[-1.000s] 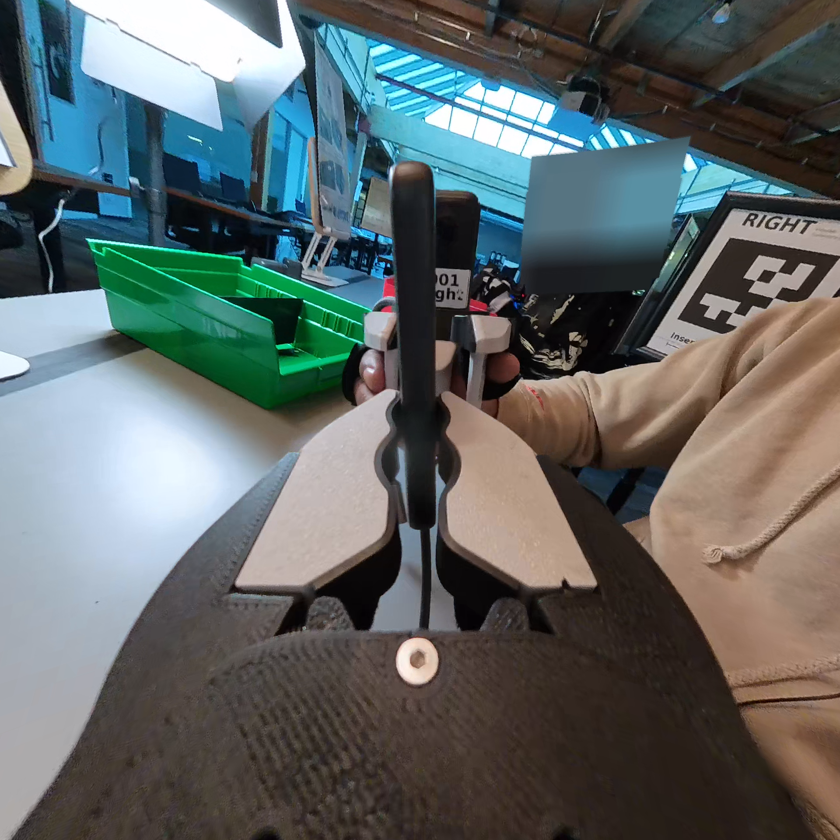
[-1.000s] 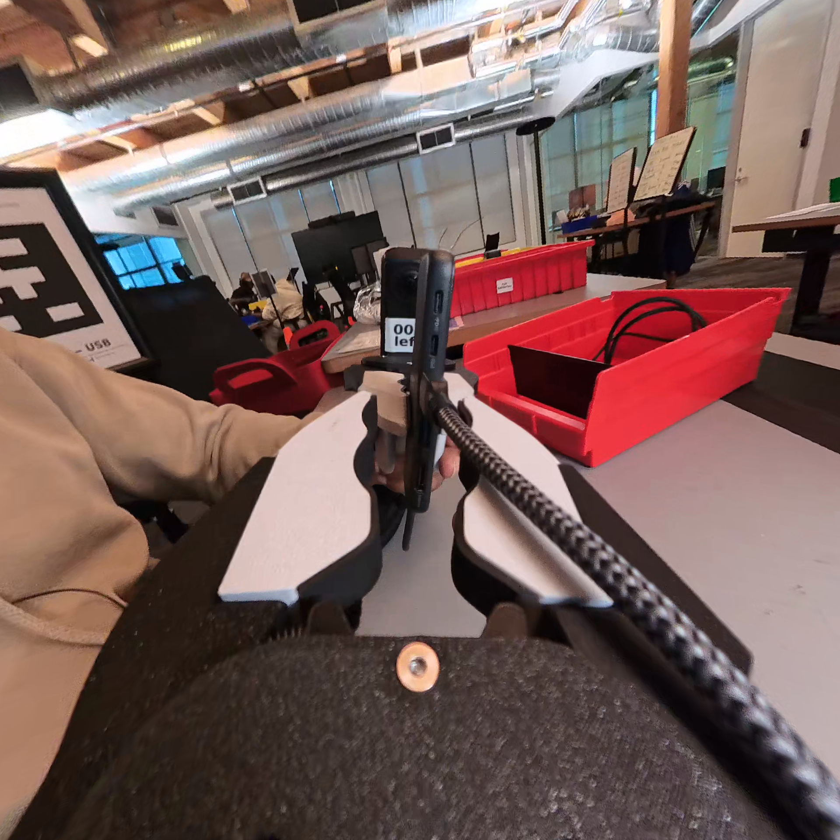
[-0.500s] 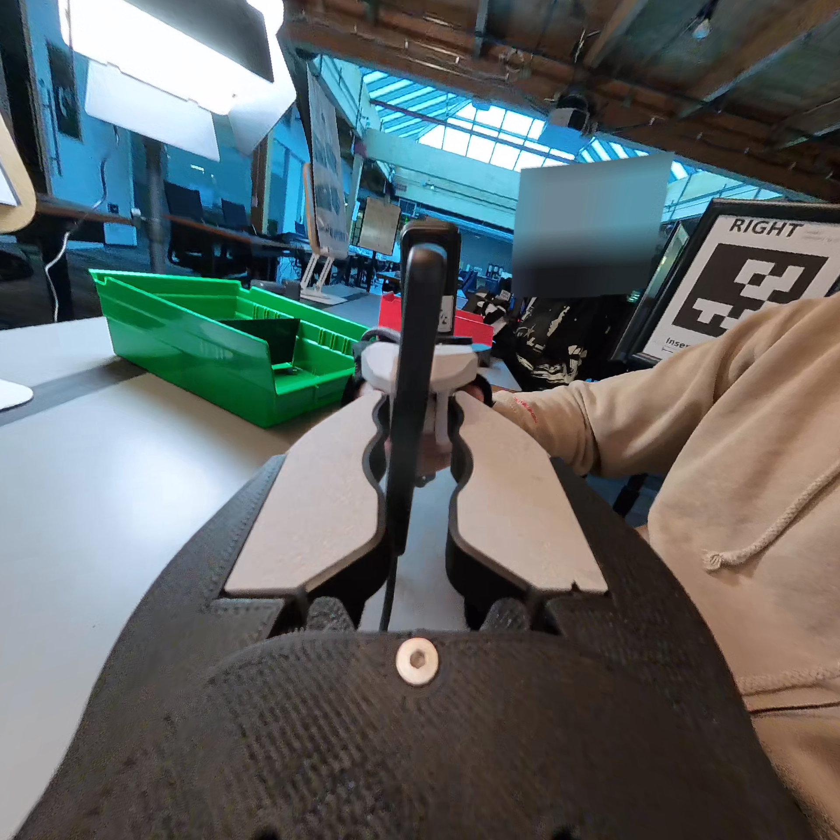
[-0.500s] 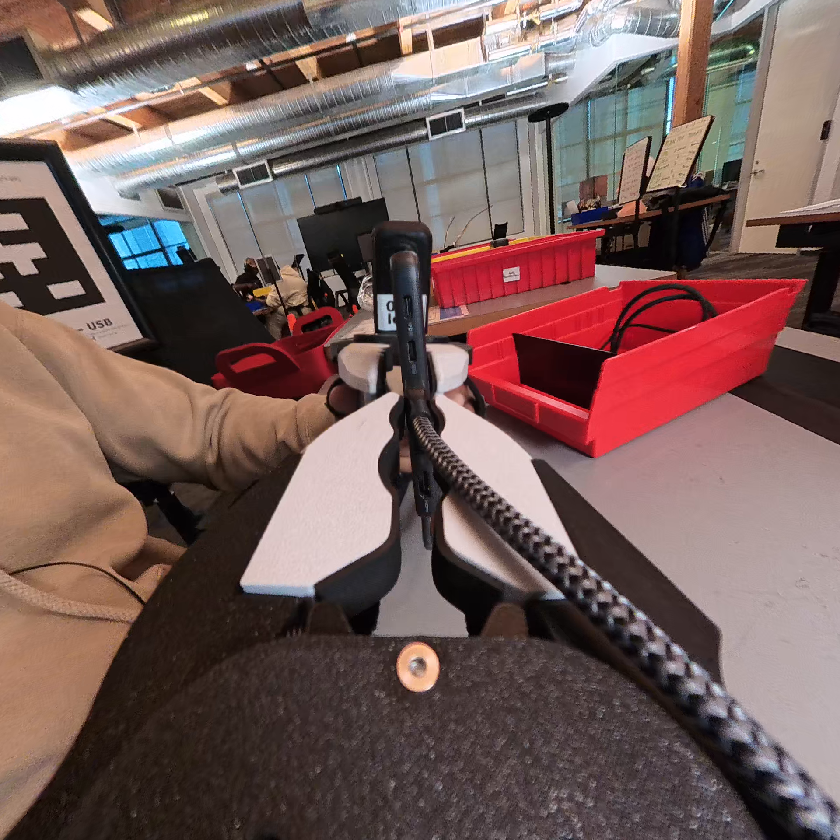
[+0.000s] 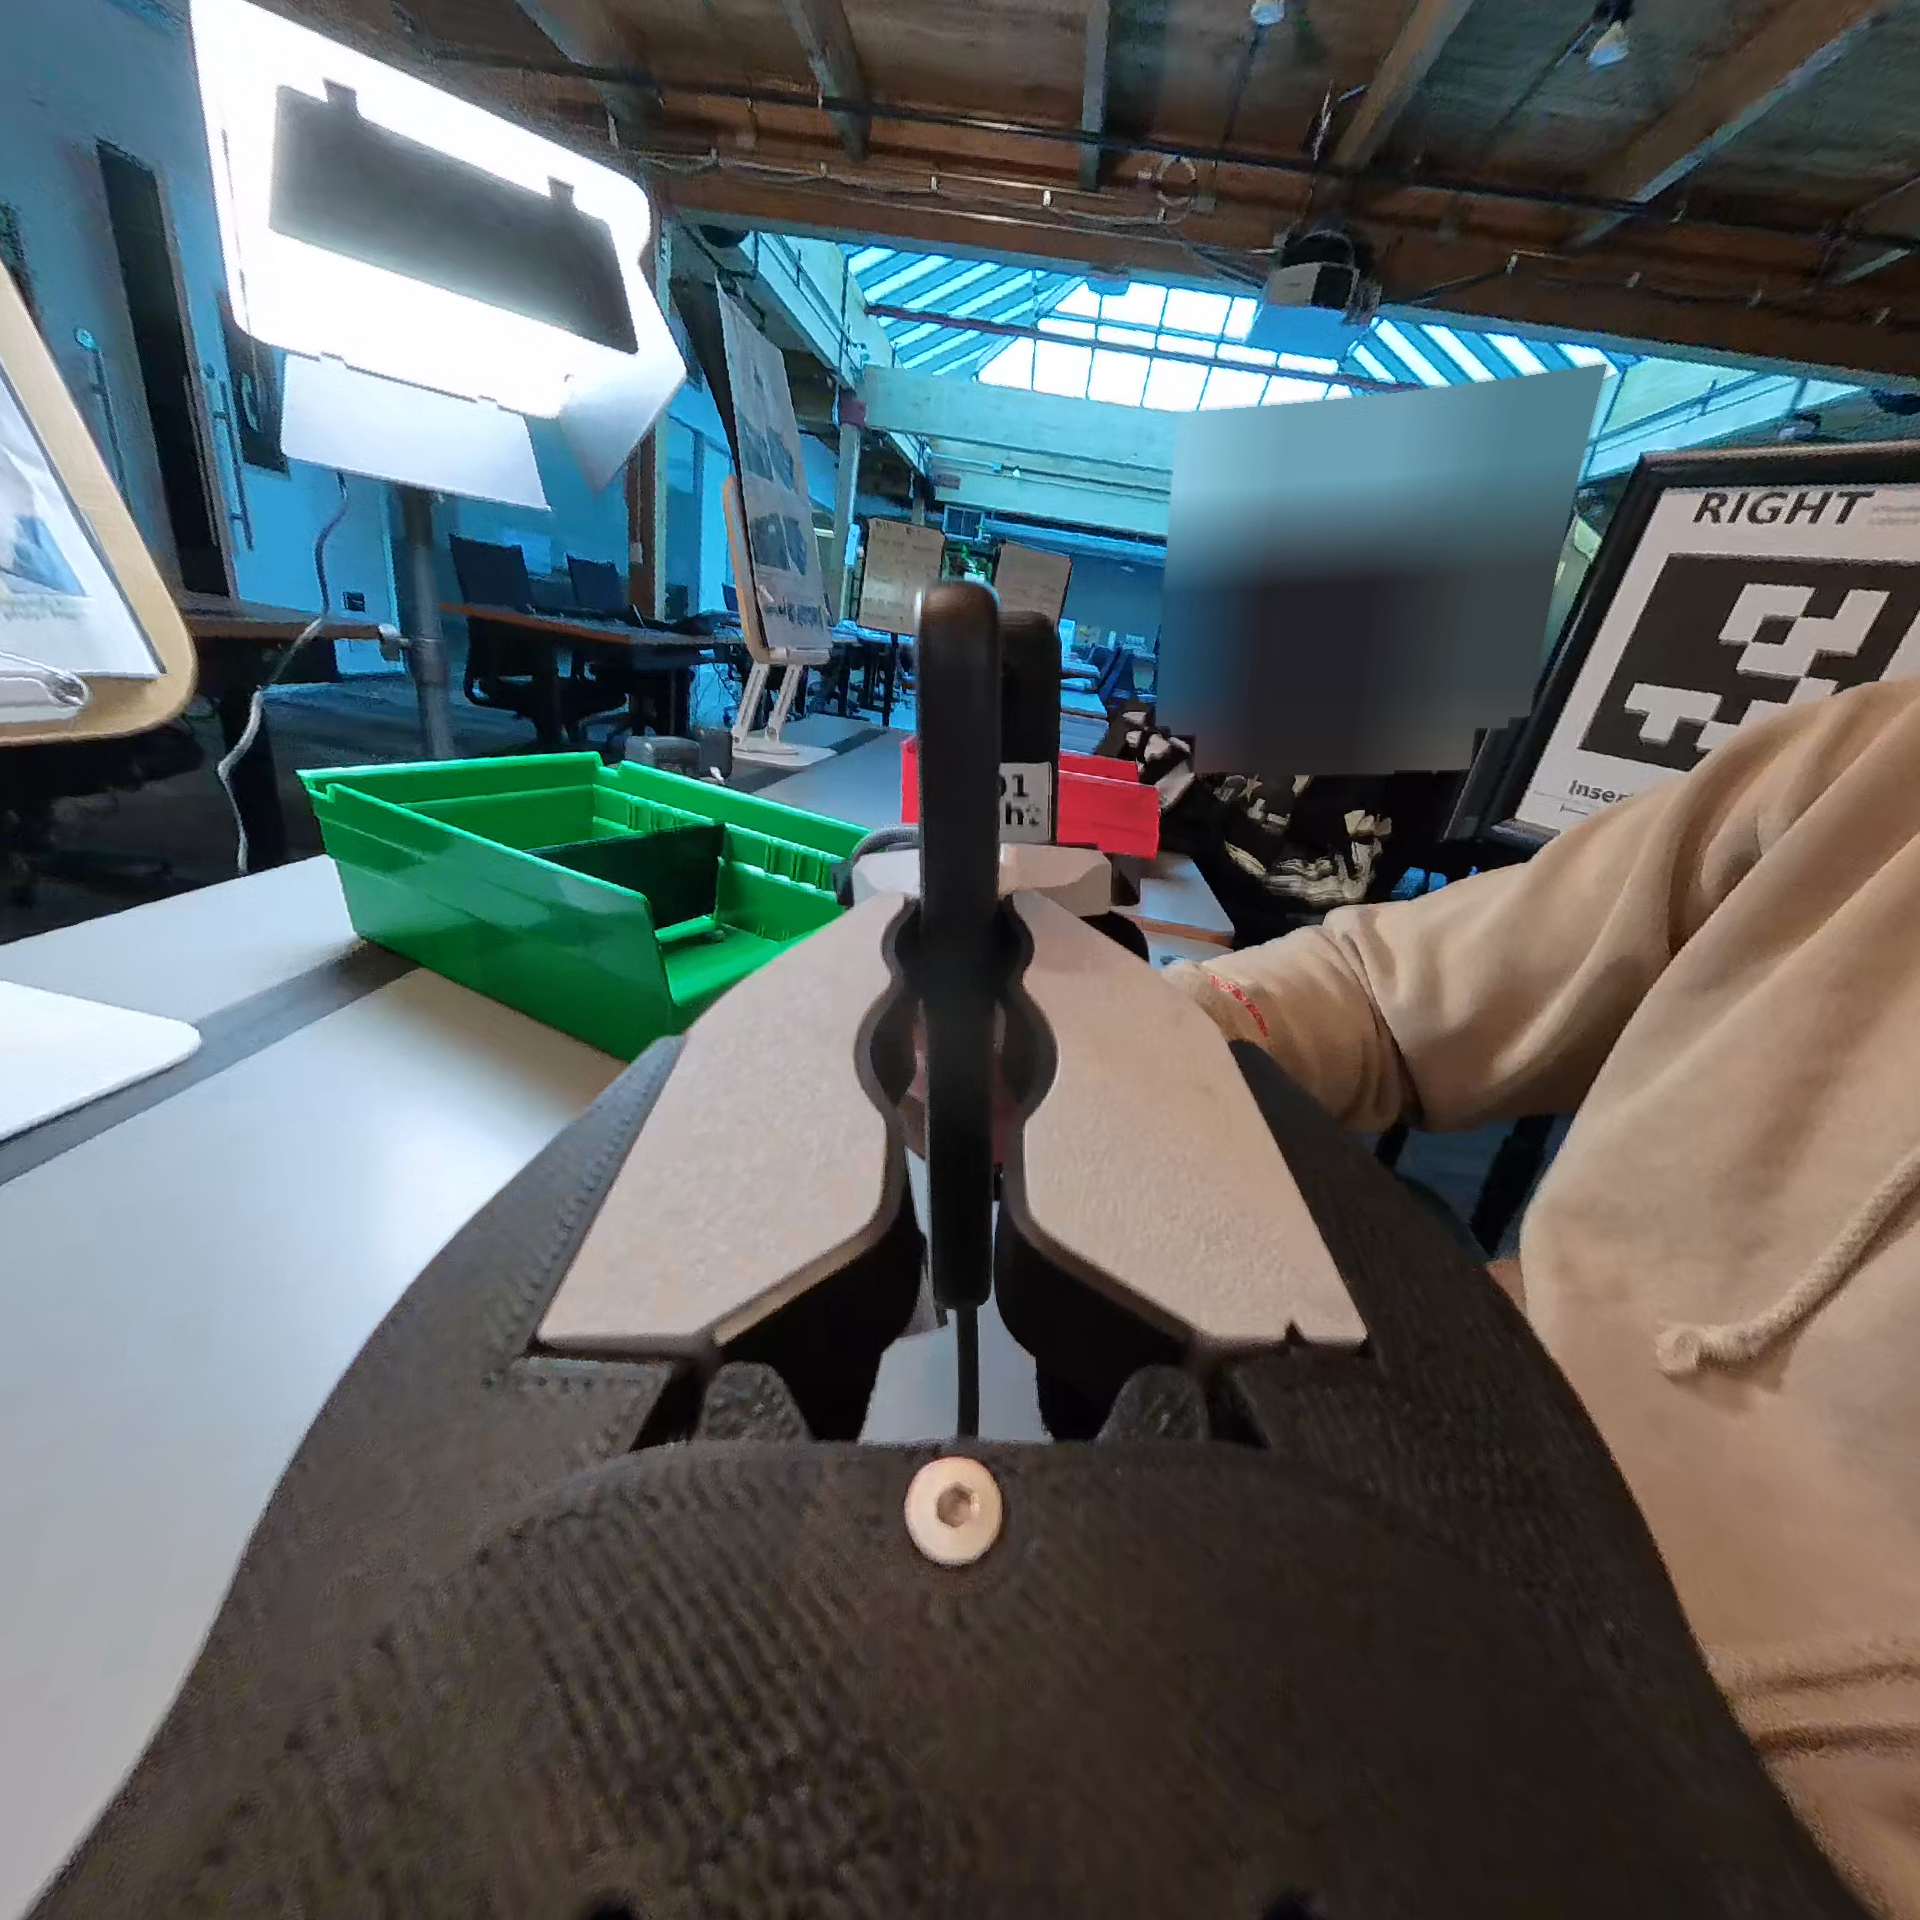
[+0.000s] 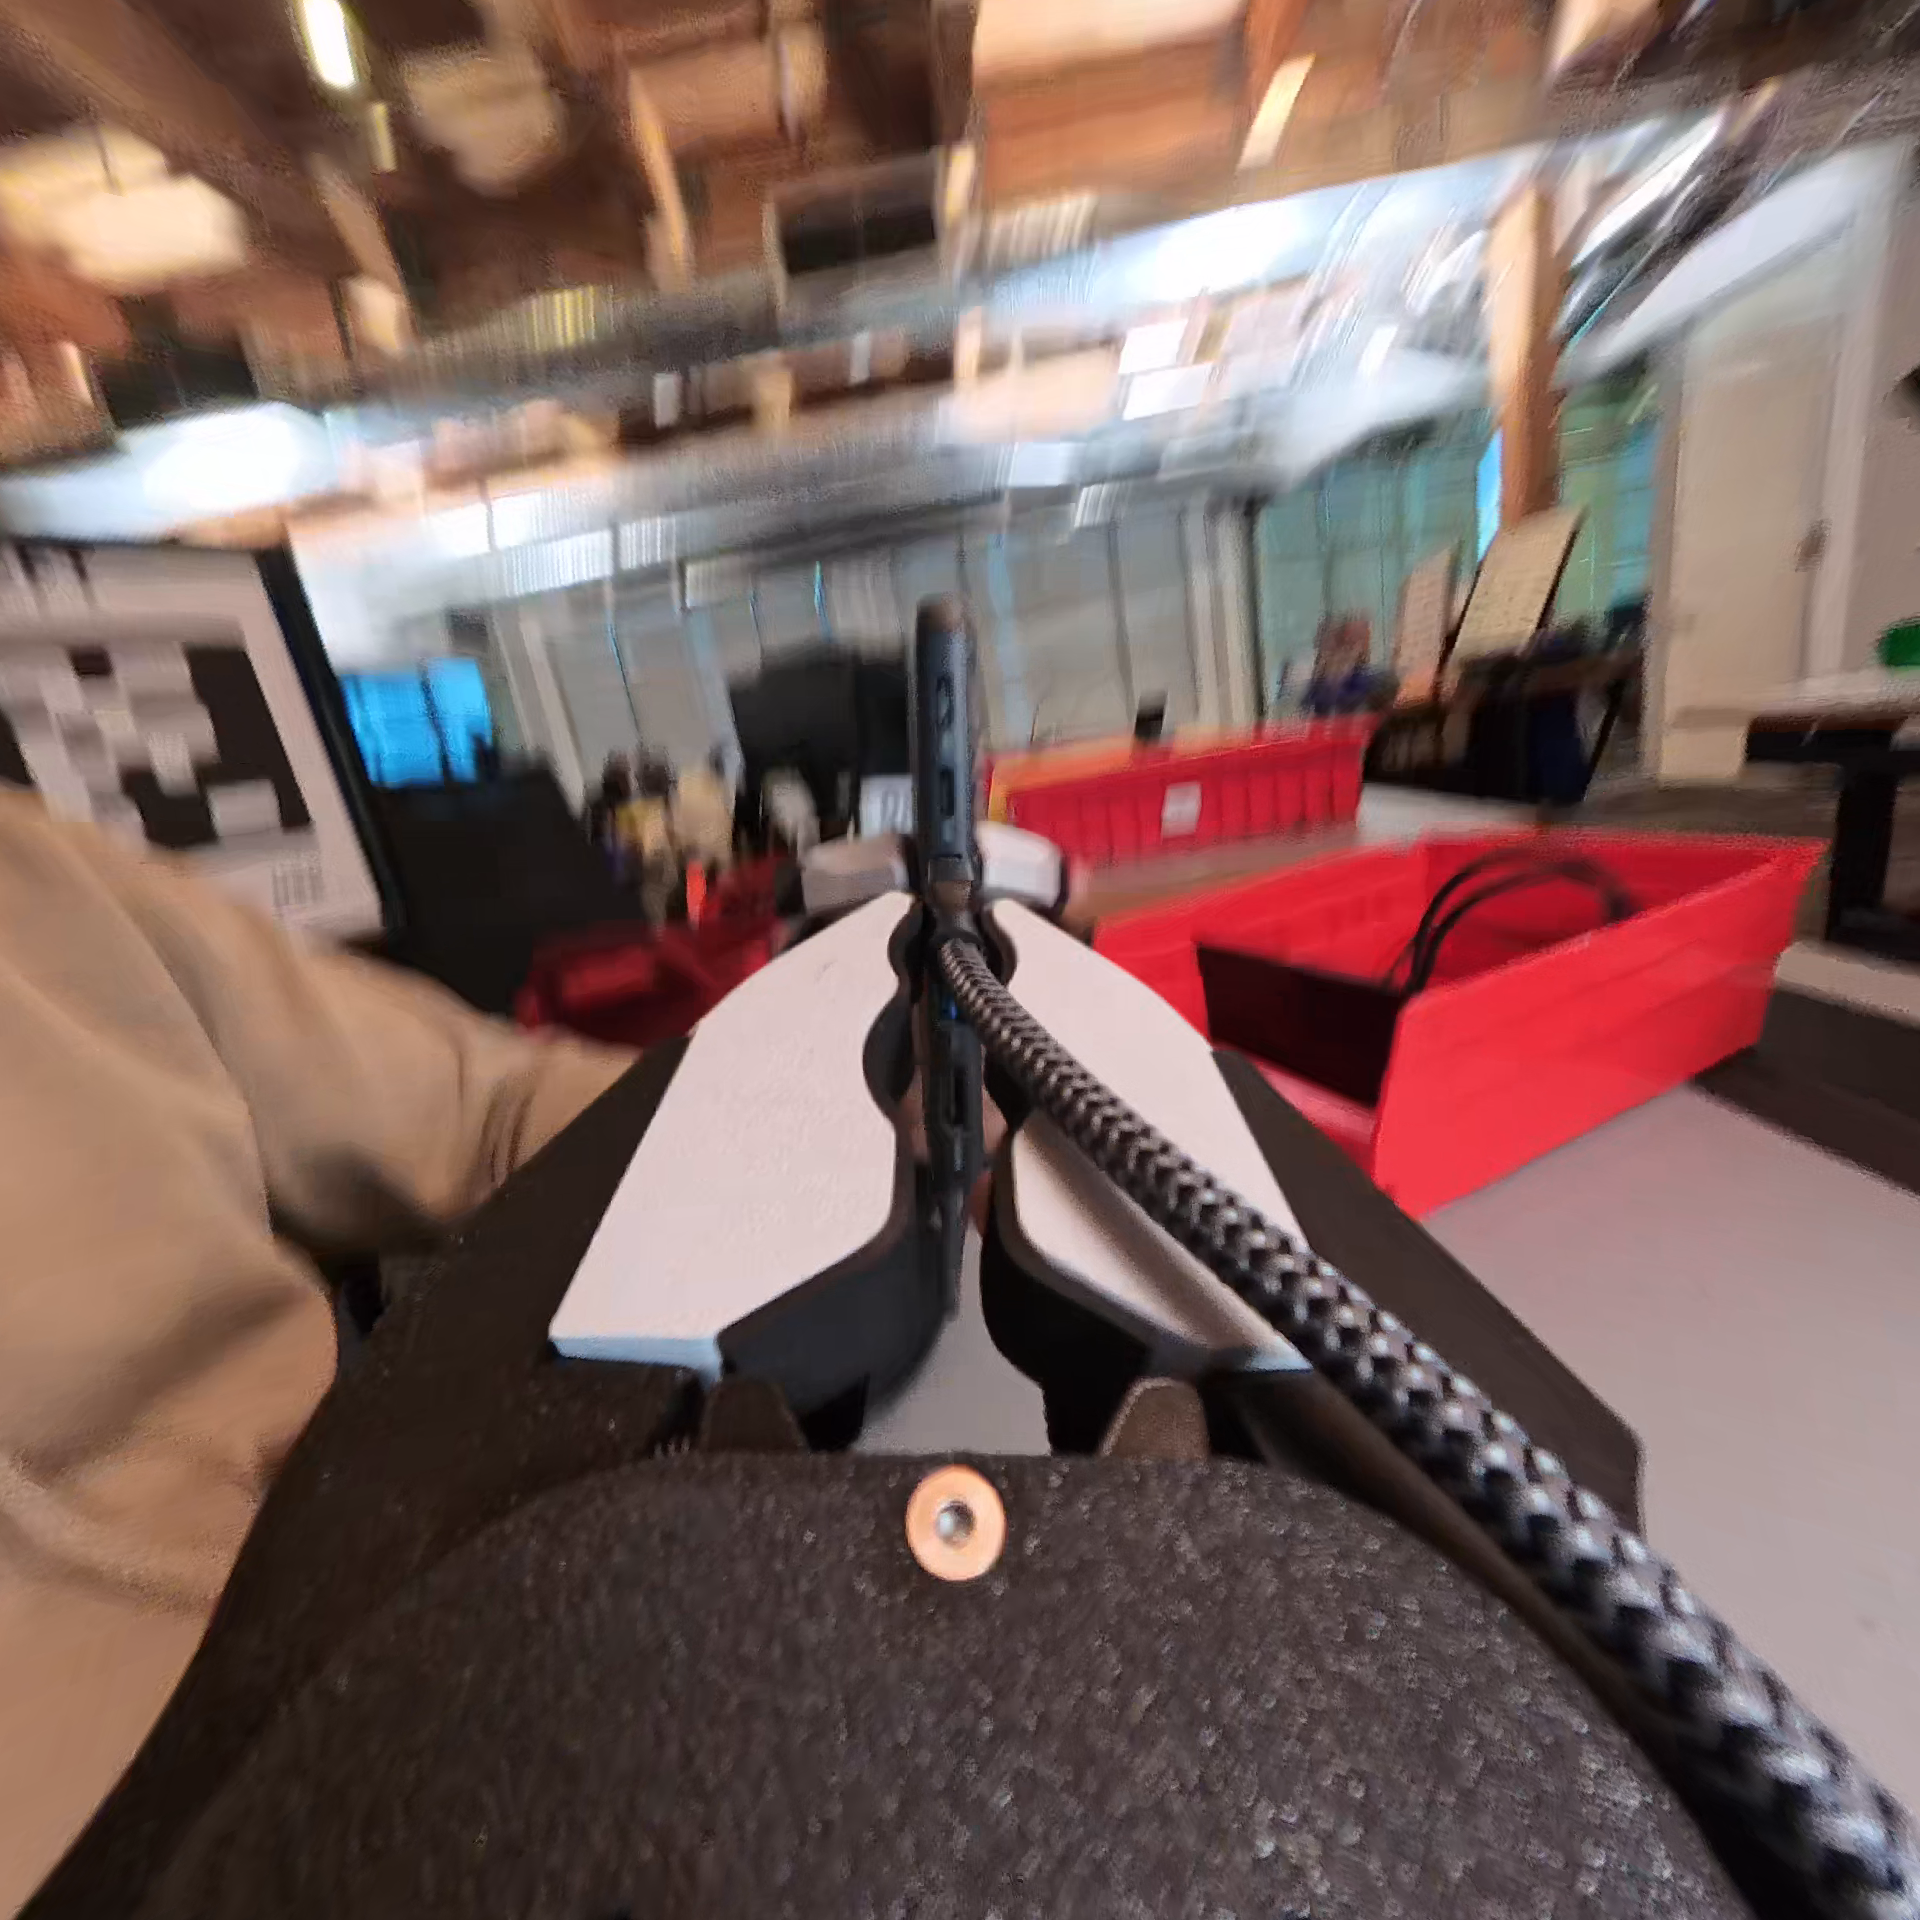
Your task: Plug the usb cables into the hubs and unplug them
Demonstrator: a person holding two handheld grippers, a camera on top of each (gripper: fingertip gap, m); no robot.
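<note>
Clamping the hub [image 5: 958, 914] upright, the left gripper [image 5: 956, 1049] faces the right gripper [image 6: 951, 1039], shut on the braided cable [image 6: 1247, 1236] plug (blurred); misalignment could jam the connector.

One green bin [image 5: 540, 894] sits on the table. Red bins number two: a near one [image 6: 1538, 997] and a far one [image 6: 1184, 790]. One hub [image 5: 958, 831], one braided cable [image 6: 1247, 1247], two grippers: left [image 5: 958, 935], right [image 6: 948, 935].

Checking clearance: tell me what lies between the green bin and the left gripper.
Left wrist view: only bare grey table between the green bin and the left gripper.
</note>
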